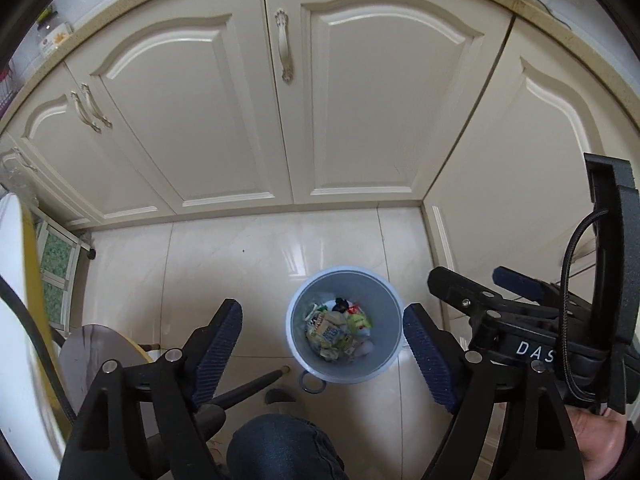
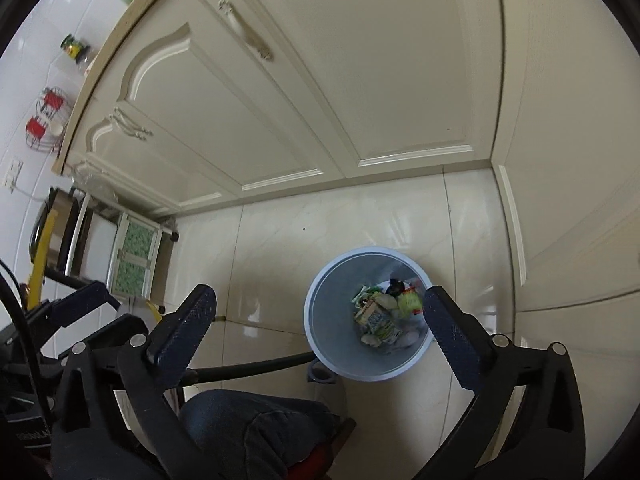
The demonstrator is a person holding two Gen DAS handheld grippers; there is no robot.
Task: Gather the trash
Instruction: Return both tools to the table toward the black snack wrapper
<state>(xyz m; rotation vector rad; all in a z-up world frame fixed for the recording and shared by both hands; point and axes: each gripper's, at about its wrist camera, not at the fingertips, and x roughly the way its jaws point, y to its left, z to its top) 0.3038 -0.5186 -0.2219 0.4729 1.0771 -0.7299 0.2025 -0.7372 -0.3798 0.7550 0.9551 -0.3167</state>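
A pale blue round bin [image 1: 298, 344] stands on the tiled floor, seen from above in both views. Crumpled wrappers and cartons [image 1: 338, 334] lie at its bottom. My left gripper [image 1: 322, 340] hangs above the bin, open, with nothing between its fingers. The right gripper [image 1: 476, 284] shows at the right of the left wrist view, held in a hand. In the right wrist view the right gripper [image 2: 320, 314] is wide open and empty, above the bin [image 2: 320, 320], with the trash [image 2: 384, 316] lying inside it.
Cream cabinet doors [image 1: 360, 100] rise behind the bin and along the right. A knee in dark jeans [image 1: 280, 444] sits below the grippers. A chair leg [image 2: 248, 368] reaches toward the bin. A small tiled rack [image 2: 136, 256] stands at the left.
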